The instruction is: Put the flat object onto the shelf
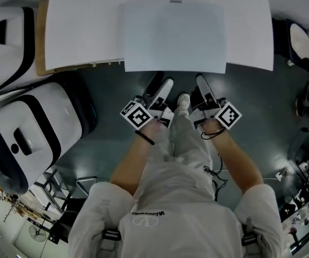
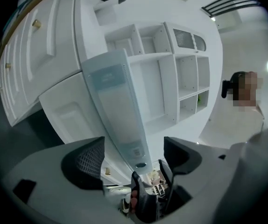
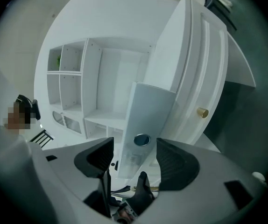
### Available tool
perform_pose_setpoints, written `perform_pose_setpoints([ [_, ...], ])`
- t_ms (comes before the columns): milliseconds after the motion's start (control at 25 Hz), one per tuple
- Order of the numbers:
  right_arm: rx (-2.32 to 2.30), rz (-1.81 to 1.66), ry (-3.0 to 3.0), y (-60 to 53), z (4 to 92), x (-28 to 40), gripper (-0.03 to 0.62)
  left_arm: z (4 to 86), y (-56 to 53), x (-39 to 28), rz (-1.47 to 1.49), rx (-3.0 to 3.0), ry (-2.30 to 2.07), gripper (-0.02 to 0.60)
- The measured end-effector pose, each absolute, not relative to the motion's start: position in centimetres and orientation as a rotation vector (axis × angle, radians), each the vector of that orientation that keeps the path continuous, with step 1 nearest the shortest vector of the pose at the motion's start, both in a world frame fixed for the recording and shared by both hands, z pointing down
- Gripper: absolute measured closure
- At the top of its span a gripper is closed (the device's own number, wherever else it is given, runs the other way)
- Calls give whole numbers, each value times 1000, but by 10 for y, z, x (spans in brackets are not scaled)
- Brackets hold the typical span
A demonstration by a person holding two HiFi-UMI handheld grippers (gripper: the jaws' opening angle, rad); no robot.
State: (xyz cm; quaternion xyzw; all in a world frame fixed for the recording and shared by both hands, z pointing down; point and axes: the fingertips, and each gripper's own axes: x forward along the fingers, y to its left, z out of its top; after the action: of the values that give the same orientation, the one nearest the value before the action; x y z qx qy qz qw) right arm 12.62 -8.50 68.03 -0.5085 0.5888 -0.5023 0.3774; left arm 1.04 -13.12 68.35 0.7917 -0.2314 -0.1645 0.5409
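The flat object (image 1: 173,34) is a pale grey-blue panel lying on the white top of the shelf unit (image 1: 84,31). Its near edge reaches just past the unit's front. Both grippers are at that near edge. My left gripper (image 1: 159,85) is open; in the left gripper view (image 2: 136,155) the panel (image 2: 113,97) runs between the jaws with gaps on both sides. My right gripper (image 1: 203,85) is also open, and the panel's edge (image 3: 145,111) with a round dark mark lies between its pads (image 3: 171,160) without touching them.
White shelving with several open compartments (image 2: 157,87) stands behind the panel. A cabinet door carries a gold knob (image 3: 202,112). Two white-and-black machines (image 1: 25,138) stand at the left on the dark floor. A person (image 2: 246,92) is far off. Cables and gear (image 1: 305,160) lie at the right.
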Motion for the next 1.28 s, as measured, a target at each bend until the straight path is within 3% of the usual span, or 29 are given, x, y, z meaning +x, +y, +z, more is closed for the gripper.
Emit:
perform_pose_setpoints([
  [1080,-1251,-1144,1279,-117,697,151,287,693,-168,18,-671,1661,-582,204],
  [1280,-1251,-1146,1276,-119,695,150,289,694,-176,16,-728,1583,-598,279],
])
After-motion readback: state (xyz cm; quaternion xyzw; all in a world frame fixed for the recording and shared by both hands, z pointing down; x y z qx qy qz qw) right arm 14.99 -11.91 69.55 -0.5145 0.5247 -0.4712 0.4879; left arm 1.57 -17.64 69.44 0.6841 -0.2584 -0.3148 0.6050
